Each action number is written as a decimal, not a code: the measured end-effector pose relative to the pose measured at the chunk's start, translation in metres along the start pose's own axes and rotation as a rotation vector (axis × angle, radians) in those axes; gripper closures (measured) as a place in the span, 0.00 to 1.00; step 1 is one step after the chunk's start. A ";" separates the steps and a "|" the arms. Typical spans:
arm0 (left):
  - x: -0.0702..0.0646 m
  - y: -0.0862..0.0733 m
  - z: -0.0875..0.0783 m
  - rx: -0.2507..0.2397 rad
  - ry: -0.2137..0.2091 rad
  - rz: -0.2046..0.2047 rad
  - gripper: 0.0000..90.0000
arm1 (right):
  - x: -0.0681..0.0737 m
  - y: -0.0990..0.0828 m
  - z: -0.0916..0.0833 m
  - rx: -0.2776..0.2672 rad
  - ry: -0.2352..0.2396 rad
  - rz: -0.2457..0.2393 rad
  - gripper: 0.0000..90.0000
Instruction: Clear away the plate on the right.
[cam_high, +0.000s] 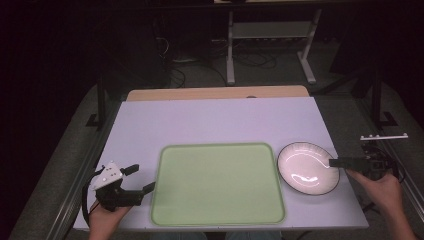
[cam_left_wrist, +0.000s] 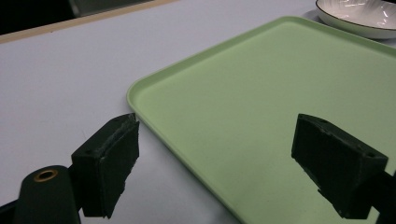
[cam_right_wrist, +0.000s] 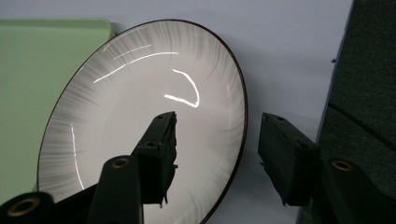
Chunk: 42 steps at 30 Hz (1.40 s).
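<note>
**Glazed ceramic plate: rim straddled at its right edge, grip not yet made**

Glazed white ceramic with a thin dark rim is what the plate (cam_high: 307, 167) appears to be made of; bright reflections are seen across its shallow well. The plate is found on the pale table (cam_high: 220, 120), flat, at about 4 o'clock of the table surface, just beside the right edge of the green tray (cam_high: 217, 184). Whether plate and tray touch cannot be told.

The right gripper (cam_right_wrist: 217, 135) is placed at the plate's 3 o'clock edge. In the right gripper view one jaw is seen over the well and the other outside the rim, over bare table, so the rim is straddled. The jaws are held roughly half open; no pad is seen pressing on the ceramic, and nothing is held.

The left gripper (cam_high: 134, 179) is held at the tray's 9 o'clock side, its jaws wide apart and empty, with the tray's near corner between and ahead of them.

Handling, judged: the plate is expected to be stiff, moderately heavy, breakable and slippery on the glaze. Hold is best taken on the rim, well seated, one pad inside and one beneath the lip. A shallow pinch is likely to slide off, and tilting under lift should be expected from a one-sided hold.
</note>
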<state>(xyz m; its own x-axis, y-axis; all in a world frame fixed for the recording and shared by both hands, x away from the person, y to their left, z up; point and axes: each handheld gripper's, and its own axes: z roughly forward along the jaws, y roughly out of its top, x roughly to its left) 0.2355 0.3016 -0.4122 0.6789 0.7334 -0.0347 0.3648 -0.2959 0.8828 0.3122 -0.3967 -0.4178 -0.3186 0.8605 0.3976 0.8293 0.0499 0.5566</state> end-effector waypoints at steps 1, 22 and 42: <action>0.000 0.000 0.000 0.000 0.000 0.000 0.16 | 0.000 0.000 0.000 0.000 0.000 0.000 0.51; 0.000 0.000 0.000 0.000 -0.001 0.001 0.16 | -0.020 -0.002 0.012 0.051 0.063 0.147 0.69; 0.000 0.000 0.001 0.002 -0.002 0.001 0.16 | -0.022 -0.001 0.020 0.120 0.101 0.197 0.74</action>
<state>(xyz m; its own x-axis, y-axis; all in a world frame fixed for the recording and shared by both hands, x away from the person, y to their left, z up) 0.2362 0.3013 -0.4127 0.6807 0.7317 -0.0346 0.3653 -0.2981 0.8818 0.3276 -0.4061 -0.4417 -0.1850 0.8046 0.5642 0.9267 -0.0483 0.3728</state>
